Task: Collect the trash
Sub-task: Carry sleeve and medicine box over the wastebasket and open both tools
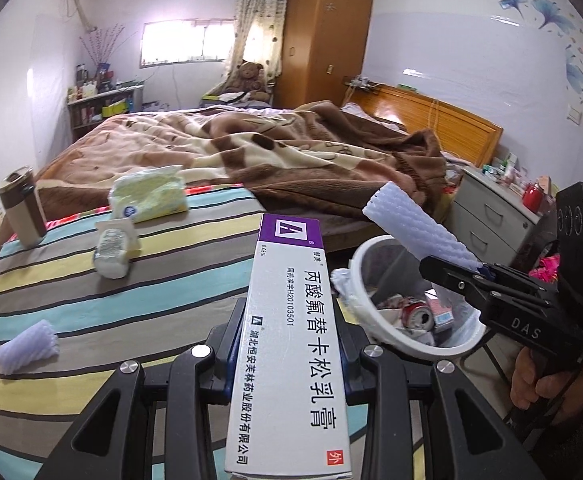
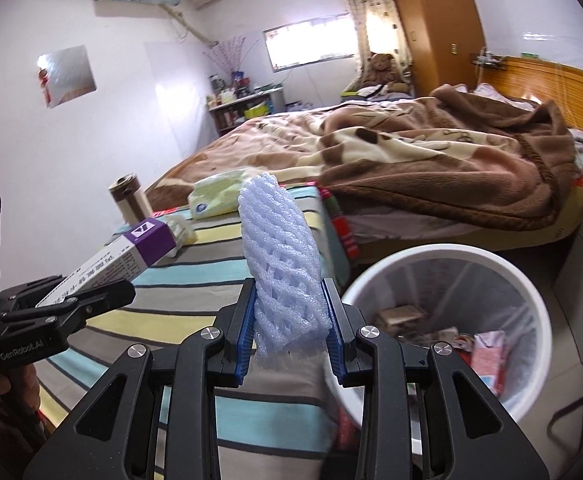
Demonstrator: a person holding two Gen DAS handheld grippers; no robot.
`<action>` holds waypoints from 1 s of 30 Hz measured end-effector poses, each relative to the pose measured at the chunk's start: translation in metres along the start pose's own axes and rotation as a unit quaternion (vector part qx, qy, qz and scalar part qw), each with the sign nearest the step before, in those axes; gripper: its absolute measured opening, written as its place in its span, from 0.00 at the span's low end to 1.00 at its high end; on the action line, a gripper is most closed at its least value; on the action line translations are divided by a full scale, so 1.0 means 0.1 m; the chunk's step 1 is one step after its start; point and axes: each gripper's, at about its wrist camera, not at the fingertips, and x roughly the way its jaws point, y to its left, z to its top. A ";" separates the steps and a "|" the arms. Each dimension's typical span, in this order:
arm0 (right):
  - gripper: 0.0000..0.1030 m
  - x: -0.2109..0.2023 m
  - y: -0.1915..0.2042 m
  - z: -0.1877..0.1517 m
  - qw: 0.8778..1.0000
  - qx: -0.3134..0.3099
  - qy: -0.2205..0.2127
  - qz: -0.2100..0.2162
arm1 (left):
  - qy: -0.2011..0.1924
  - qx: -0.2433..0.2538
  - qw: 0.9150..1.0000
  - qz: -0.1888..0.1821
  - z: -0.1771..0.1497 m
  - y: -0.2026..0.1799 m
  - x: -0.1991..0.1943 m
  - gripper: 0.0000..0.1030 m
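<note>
My right hand-held gripper (image 2: 289, 320) pinches the foam sleeve (image 2: 281, 256), held upright just left of the trash bin (image 2: 443, 252) rim. My left hand-held gripper (image 1: 289, 344) clamps the medicine box (image 1: 287, 340), long axis pointing forward over the bed's (image 1: 91, 300) edge, bin to its right.

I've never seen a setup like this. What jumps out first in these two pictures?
Two black hand-held grippers, each clamping trash: the left gripper holds a long white-and-purple medicine box, and the right gripper squeezes a pale foam fruit net. Just right of the striped bedspread stands a white trash bin, already part filled. Another foam net lies on the bedspread.
</note>
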 end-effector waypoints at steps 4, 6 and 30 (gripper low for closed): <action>0.31 -0.06 -0.14 -0.02 1.000 0.010 -0.005 -0.013 | 0.000 0.014 1.000 -0.012 0.03 -0.20 0.04 0.35; 0.31 -0.08 -0.20 -0.02 1.000 0.014 -0.006 -0.021 | 0.000 0.017 1.000 -0.018 0.04 -0.29 0.08 0.35; 0.31 -0.03 -1.02 -0.09 0.990 0.067 0.033 -0.120 | 0.046 0.045 0.994 -0.084 0.11 -1.31 0.96 0.35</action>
